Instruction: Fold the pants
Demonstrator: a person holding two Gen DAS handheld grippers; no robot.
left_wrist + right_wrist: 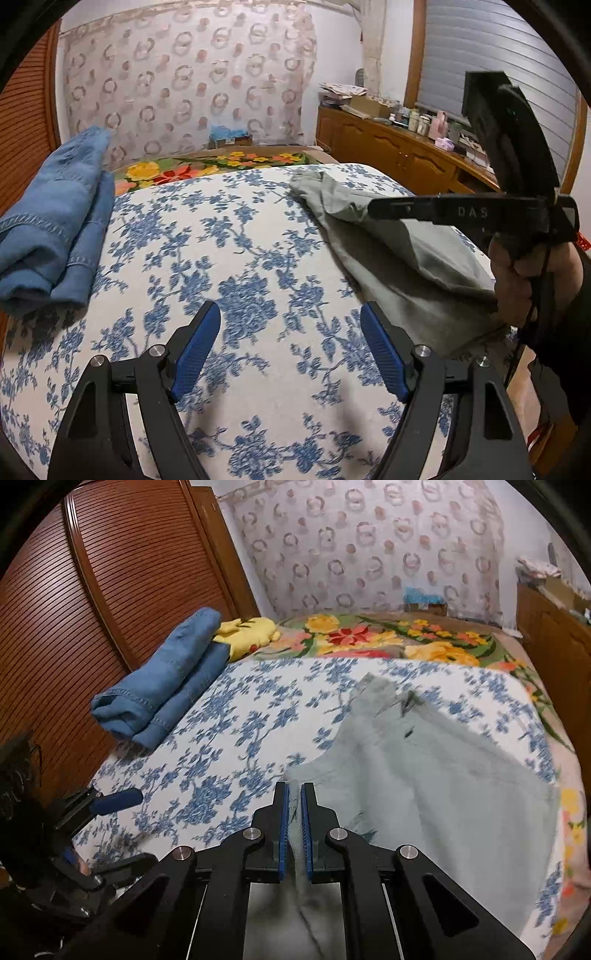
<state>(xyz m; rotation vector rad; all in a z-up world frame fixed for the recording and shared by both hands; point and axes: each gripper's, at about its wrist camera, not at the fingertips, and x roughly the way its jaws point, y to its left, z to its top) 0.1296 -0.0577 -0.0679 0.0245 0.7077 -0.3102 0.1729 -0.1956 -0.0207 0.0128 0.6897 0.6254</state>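
Observation:
Pale grey-green pants point(436, 760) lie spread on the right side of the bed; they also show in the left wrist view point(399, 243). My right gripper point(294, 794) is shut on the near edge of the pants, with the cloth pinched between its blue pads point(283, 823). In the left wrist view the right gripper point(373, 208) reaches in from the right above the pants. My left gripper point(290, 317) is open and empty, hovering over the floral sheet left of the pants. One of its blue fingers point(118, 800) shows at the left in the right wrist view.
The bed has a white sheet with blue flowers point(229, 236) and a bright floral blanket point(388, 635) at the far end. Folded blue jeans point(55, 229) lie at the left edge by a yellow plush toy point(251, 631). A wooden wardrobe point(92, 609) stands left, a cluttered dresser point(406, 147) right.

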